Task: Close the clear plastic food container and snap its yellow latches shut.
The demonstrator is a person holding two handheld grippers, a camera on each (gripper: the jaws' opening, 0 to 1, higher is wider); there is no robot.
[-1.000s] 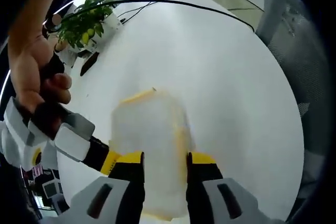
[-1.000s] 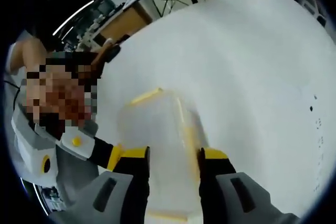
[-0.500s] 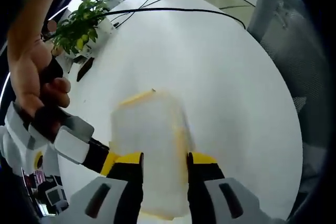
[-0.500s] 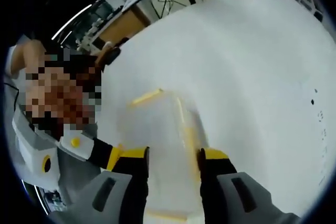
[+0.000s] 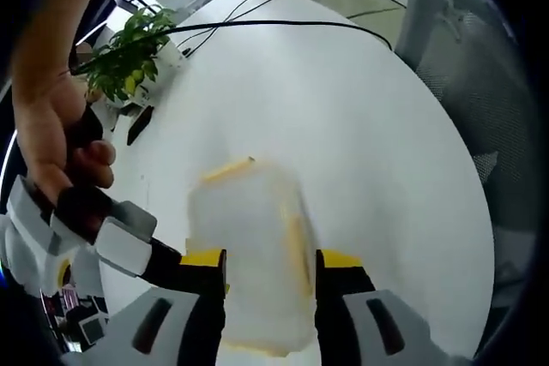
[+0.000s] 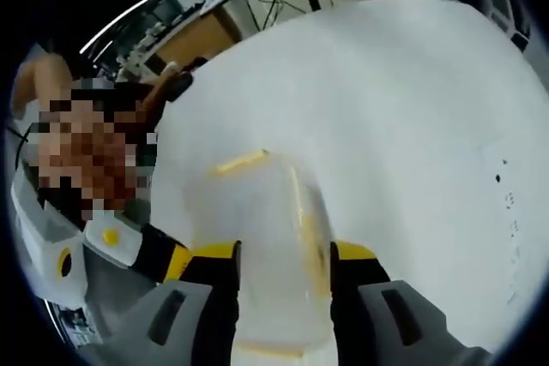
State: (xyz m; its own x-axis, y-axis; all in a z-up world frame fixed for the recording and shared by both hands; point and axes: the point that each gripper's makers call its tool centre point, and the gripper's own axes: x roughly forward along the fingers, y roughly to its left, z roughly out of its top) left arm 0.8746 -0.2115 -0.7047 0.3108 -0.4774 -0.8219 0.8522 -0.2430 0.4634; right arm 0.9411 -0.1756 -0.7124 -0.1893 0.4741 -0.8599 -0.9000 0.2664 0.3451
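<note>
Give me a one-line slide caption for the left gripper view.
Left gripper straddles the clear plastic food container with yellow latches on the round white table.

You held the left gripper (image 5: pixel 270 265) and right gripper (image 6: pixel 283 259) with jaws parted, your hand (image 5: pixel 56 139) gripping a handle left of the left gripper.

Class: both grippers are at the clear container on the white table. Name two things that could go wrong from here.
1. The container sits between the left gripper jaws and the right gripper jaws on a smooth white table; uneven pressing might slide or tip it.
2. Its clear lid blurs into the table, so a yellow latch may be missed.
</note>
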